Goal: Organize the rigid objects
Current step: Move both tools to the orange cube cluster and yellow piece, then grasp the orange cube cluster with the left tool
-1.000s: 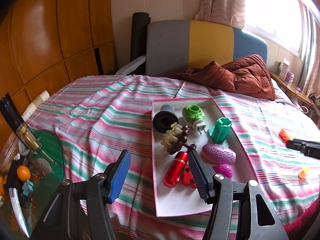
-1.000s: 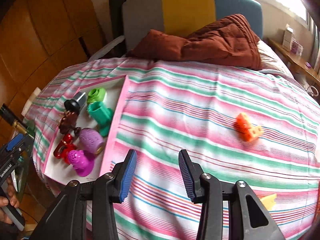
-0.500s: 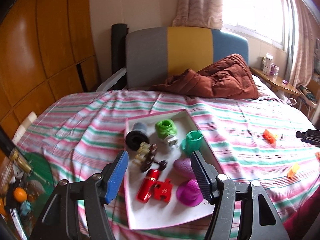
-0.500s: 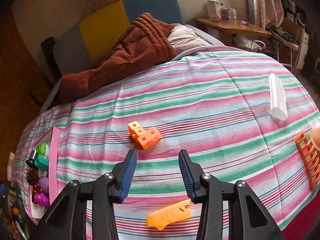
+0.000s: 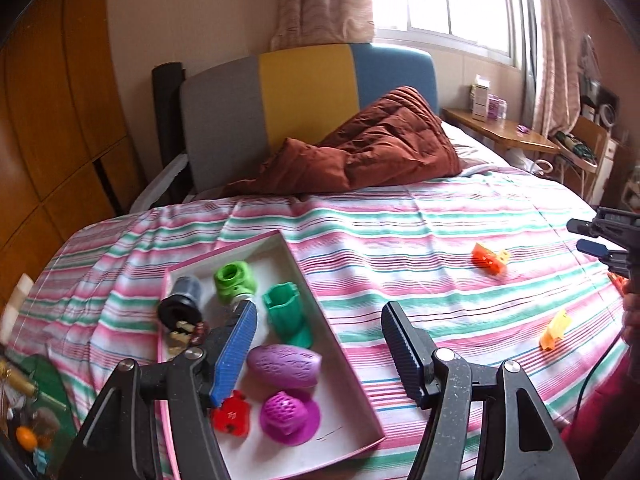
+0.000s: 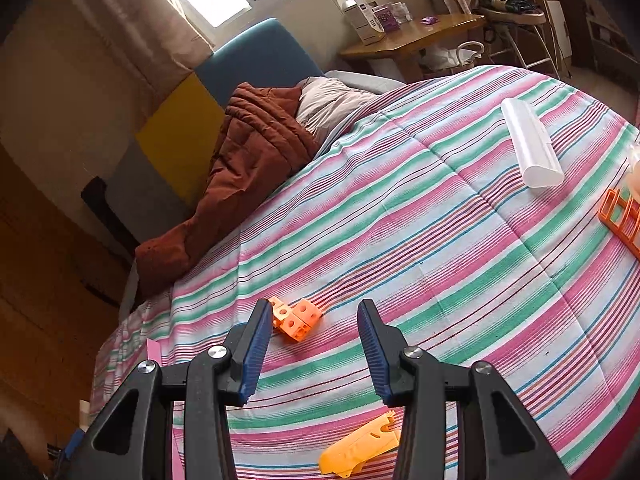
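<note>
Striped bedding (image 5: 400, 240) in pink, green and white is carrying everything I am seeing from my two wrist cameras. One pink-rimmed white tray (image 5: 344, 360) is lying on the bed near my left claw (image 5: 316, 344), and I am counting seven clear pieces in it: a black cylinder (image 5: 182, 304), a green plug-like part (image 5: 234, 280), a teal ribbed cup (image 5: 286, 316), a purple oval shell (image 5: 284, 366), a magenta domed cap (image 5: 290, 414), a red block (image 5: 232, 420) and a brown-and-cream toothed piece (image 5: 186, 330) half hidden behind the claw's left finger. Loose on the stripes I am counting four more: one orange cube cluster (image 6: 296, 320), one yellow-orange flat piece (image 6: 360, 452), one clear white tube (image 6: 530, 148) and one orange slatted rack (image 6: 624, 220) at the frame edge.

My left claw is hanging over the tray's right rim, jaws standing wide apart and gripping nothing. My right claw (image 6: 314, 352) is hovering with the cube cluster just beyond its fingertips, nearer the left finger, and the yellow-orange piece lying below its right finger. Its jaws are standing moderately parted, touching nothing.
</note>
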A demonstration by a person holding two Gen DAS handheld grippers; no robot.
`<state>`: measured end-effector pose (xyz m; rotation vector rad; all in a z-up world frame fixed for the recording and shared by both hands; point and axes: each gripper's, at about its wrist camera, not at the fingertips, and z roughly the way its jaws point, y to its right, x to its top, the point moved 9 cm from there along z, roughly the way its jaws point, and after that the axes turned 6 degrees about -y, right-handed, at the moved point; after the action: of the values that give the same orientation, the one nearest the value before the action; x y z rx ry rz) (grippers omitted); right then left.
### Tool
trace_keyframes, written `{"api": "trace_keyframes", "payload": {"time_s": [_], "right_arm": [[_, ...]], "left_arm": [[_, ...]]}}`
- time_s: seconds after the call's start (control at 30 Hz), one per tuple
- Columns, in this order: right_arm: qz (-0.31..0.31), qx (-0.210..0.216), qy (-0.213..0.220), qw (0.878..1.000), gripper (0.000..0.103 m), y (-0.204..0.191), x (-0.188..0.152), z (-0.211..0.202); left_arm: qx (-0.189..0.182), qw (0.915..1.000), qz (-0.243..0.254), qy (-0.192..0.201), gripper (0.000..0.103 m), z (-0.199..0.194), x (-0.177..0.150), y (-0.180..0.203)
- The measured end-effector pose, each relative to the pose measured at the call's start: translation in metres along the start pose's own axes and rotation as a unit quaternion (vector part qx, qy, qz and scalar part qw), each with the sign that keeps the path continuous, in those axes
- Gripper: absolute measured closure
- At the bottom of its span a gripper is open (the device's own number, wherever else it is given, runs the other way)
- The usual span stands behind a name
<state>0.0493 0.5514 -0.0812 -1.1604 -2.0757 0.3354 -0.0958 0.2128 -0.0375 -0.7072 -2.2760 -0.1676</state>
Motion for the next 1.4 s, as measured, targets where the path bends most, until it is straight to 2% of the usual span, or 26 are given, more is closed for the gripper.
{"api": "trace_keyframes", "payload": {"time_s": [0.33,0.57,0.8,0.87,1.0,1.07,1.2,1.4], "right_arm": [[0.021,0.03,0.007,0.999,0.059,0.002,0.002,-0.003],[0.036,0.044,0.008,0.998,0.059,0.004,0.003,-0.004],[0.055,0.047,0.021,0.997,0.059,0.011,0.006,-0.01],[0.059,0.052,0.021,0.997,0.059,0.012,0.007,-0.01],[0.065,0.059,0.022,0.996,0.059,0.013,0.008,-0.01],[0.067,0.062,0.019,0.996,0.059,0.013,0.007,-0.009],[0.063,0.067,0.017,0.996,0.059,0.01,0.007,-0.009],[0.064,0.08,0.011,0.995,0.058,0.008,0.006,-0.006]], "left_arm": [[-0.03,0.9984,0.04,-0.026,0.037,0.029,0.007,0.055],[-0.061,0.9954,0.04,-0.062,0.037,0.059,0.006,0.086],[-0.115,0.9862,0.044,-0.111,0.037,0.093,0.01,0.135],[-0.129,0.983,0.051,-0.12,0.032,0.101,0.012,0.152],[-0.146,0.9783,0.057,-0.136,0.03,0.12,0.021,0.183],[-0.157,0.9758,0.053,-0.142,0.024,0.129,0.027,0.195],[-0.176,0.9694,0.031,-0.169,0.024,0.152,0.034,0.218],[-0.168,0.9686,-0.001,-0.183,0.021,0.182,0.049,0.244]]}}
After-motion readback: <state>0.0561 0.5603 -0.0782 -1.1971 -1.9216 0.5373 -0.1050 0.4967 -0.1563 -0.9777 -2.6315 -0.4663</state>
